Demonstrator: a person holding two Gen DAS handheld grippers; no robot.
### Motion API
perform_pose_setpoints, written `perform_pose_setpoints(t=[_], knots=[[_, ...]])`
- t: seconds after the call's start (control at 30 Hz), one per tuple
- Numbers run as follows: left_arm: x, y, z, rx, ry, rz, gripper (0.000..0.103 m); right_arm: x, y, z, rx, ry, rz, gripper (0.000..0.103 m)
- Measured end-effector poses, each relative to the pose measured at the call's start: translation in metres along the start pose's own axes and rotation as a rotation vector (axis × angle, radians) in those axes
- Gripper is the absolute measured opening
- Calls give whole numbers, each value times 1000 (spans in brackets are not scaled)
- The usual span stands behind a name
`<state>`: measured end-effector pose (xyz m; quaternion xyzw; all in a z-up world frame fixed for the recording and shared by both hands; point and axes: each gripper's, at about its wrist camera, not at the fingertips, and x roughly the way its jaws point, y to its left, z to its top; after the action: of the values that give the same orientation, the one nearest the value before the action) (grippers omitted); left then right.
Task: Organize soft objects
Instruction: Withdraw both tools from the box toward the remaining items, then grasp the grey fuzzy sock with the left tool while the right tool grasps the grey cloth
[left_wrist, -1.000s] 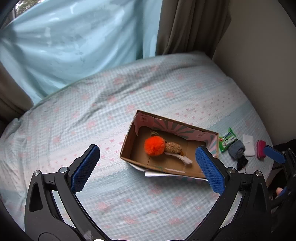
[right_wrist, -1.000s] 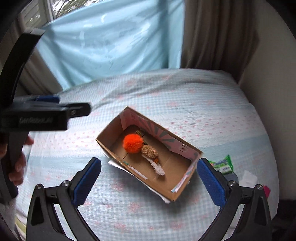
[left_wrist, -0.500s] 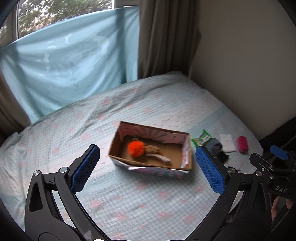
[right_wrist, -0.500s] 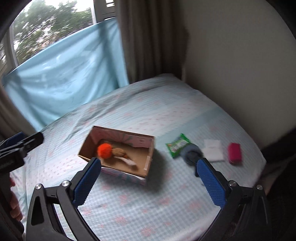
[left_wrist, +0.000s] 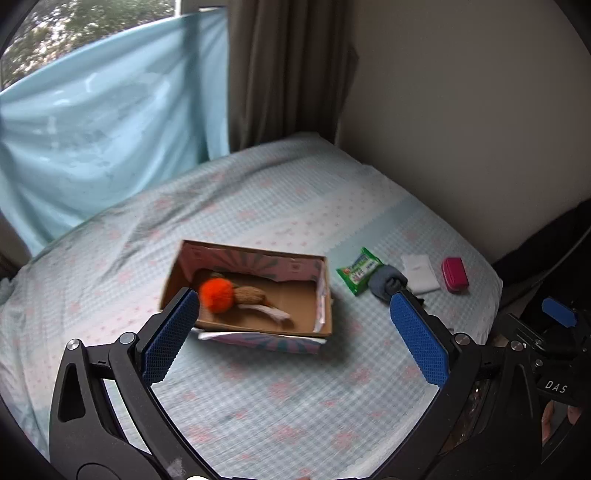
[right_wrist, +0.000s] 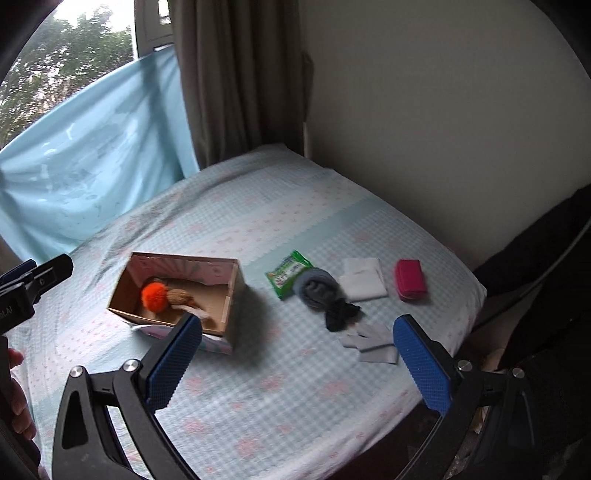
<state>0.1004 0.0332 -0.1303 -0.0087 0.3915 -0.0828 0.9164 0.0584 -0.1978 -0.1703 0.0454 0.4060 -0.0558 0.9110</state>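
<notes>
An open cardboard box (left_wrist: 321, 295) (right_wrist: 231, 291) lies on the bed and holds an orange pompom (left_wrist: 218, 295) (right_wrist: 155, 295) and a brown soft toy (left_wrist: 253, 295) (right_wrist: 179, 295). To its right lie a green packet (left_wrist: 358, 269) (right_wrist: 288, 273), a grey rolled sock (left_wrist: 384, 280) (right_wrist: 317, 288), a dark sock (right_wrist: 340, 314), a white folded cloth (left_wrist: 421, 271) (right_wrist: 364, 282), a pink pouch (left_wrist: 455, 274) (right_wrist: 410, 278) and pale grey cloth pieces (right_wrist: 369, 341). My left gripper (left_wrist: 295, 339) is open and empty above the bed, near the box. My right gripper (right_wrist: 295, 354) is open and empty, nearer the socks.
The bed (left_wrist: 295, 387) has a pale checked sheet. A wall (right_wrist: 443, 110) runs along the right side, with a brown curtain (right_wrist: 240, 74) and a blue sheet (right_wrist: 92, 147) at the back. The bed's right edge drops off beside the pink pouch.
Both grippers have pulled back and up from the box and turned right, so the socks, cloth and pouch came into the right wrist view. Both stayed open.
</notes>
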Motion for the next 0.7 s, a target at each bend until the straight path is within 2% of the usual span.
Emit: perform_pose_setpoints(t=[0.3,0.7], knots=[[94,-68,-12,86,96,-30,103,72,-59,-18,90,90,-26,103],[248,-167,-33,167,220,-60,103,185,-140,-38,151,164,-57,103]])
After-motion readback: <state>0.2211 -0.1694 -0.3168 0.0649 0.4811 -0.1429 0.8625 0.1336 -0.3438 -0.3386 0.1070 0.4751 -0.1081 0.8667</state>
